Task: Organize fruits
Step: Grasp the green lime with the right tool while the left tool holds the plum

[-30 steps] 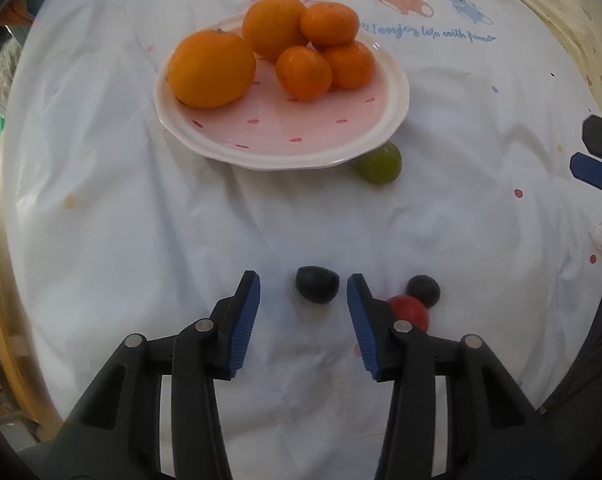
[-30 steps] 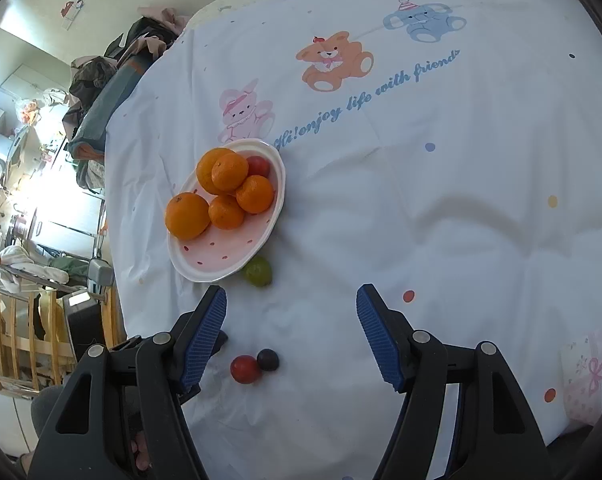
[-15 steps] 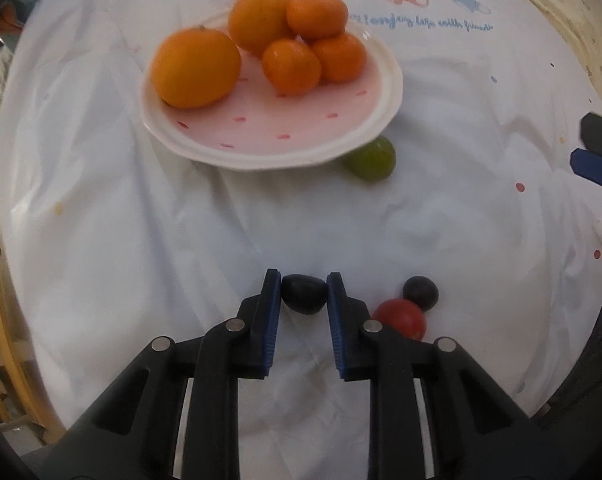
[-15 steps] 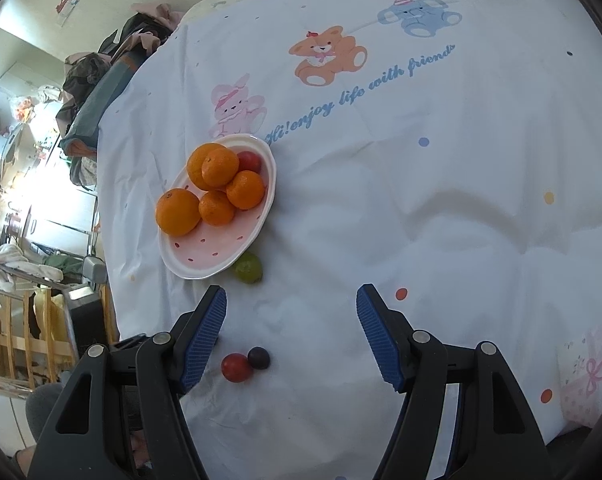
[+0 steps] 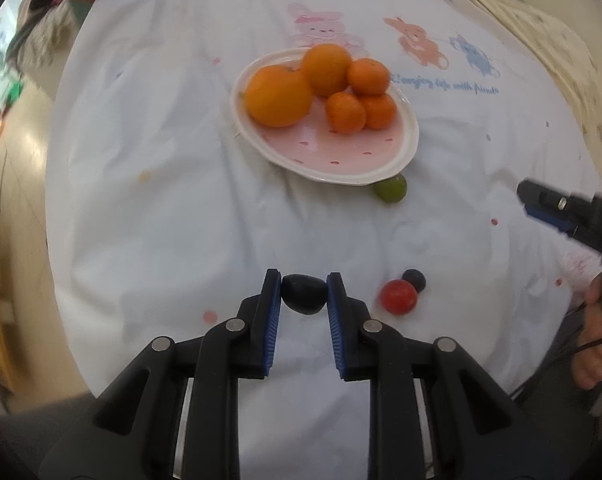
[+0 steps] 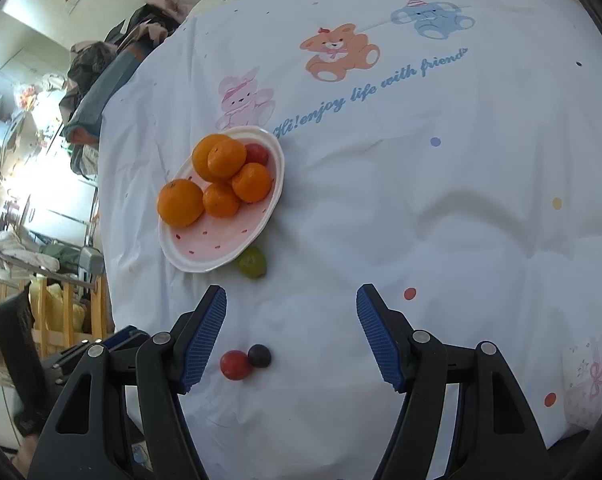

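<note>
Nearest the front edge of the bench, the left gripper (image 5: 304, 294) has its blue pads pressed on either side of a small dark plum-like fruit (image 5: 303, 293), pinched across its narrow middle so that it sits level between them; I judge it is meant for the plate. Just to the right of it, on the white tablecloth (image 5: 161, 220), a red cherry tomato (image 5: 398, 296) and a smaller dark berry-like fruit (image 5: 414, 279) lie touching each other, not yet collected. The right gripper (image 6: 291, 334) hangs above that same pair with its pads well apart and nothing between them, which looks like readiness to take one of the two. Further in, a green fruit (image 5: 389, 189), perhaps a lime or a green plum, rests on the cloth against the near rim of the pink spotted plate (image 5: 341, 152), touching it yet outside it, so it counts as loose too. The plate stands towards the middle of the bench and already carries a large orange (image 5: 278, 95) and four smaller ones clustered behind and beside it, with one red fruit (image 6: 257, 154) tucked at the back, seen only from the right wrist. The front half of the plate is bare, the likely spot for the small fruits. Beyond, cartoon animals are printed across the cloth towards the far edge.
</note>
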`<state>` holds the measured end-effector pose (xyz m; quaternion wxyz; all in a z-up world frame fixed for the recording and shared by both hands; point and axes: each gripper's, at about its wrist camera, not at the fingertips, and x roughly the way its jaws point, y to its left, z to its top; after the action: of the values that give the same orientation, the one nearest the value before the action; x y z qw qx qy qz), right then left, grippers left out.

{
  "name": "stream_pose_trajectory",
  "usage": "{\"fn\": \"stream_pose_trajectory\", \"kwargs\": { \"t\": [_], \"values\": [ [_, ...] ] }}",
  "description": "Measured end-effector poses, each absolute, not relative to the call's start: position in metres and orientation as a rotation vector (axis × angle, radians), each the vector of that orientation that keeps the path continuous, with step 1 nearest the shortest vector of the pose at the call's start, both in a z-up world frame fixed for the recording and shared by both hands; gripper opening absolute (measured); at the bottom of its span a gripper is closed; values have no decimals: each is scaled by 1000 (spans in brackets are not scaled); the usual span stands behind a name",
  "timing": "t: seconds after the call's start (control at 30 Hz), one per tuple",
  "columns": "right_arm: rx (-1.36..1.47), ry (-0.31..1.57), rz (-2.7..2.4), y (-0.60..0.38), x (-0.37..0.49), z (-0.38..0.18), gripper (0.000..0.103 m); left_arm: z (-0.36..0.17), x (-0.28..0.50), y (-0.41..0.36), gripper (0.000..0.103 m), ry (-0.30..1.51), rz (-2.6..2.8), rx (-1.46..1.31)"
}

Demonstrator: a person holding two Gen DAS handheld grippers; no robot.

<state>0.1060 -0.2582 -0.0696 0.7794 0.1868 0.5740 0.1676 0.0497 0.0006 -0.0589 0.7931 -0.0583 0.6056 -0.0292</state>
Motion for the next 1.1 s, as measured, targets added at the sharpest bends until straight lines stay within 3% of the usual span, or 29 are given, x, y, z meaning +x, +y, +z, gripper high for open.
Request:
{"fn": "stream_pose_trajectory", "kwargs": {
  "t": [0.47,0.87,1.1],
  "values": [
    [427,1350,473,-236,108,-92,66,-51,50,27,19,1225,14,-258],
    [-23,1297,527,-160,137,-122,66,-61,58,38,19,1261,22,-318],
    [-96,1296,578,-142,149,-140,57,-64,65,38,19,1269,36,-322]
  ]
}}
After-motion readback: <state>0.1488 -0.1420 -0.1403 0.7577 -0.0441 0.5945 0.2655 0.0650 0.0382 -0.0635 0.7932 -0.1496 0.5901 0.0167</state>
